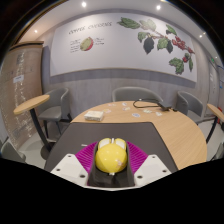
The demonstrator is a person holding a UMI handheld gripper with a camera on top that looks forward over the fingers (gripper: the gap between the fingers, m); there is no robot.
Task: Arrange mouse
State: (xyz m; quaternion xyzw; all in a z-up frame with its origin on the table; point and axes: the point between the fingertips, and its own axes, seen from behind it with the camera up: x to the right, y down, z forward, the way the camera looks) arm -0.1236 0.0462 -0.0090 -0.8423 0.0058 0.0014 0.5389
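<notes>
Round wooden table (150,128); jaws clamp yellow mouse (111,156); wall lettering illegible.

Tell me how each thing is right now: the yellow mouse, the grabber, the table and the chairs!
Mouse: yellow, held up between the two fingers.
Gripper: shut on the mouse, a pink pad pressing each side.
Table: round, wooden, with a few small things lying on its far side.
Chairs: standing around the table, nobody sitting in them.
</notes>
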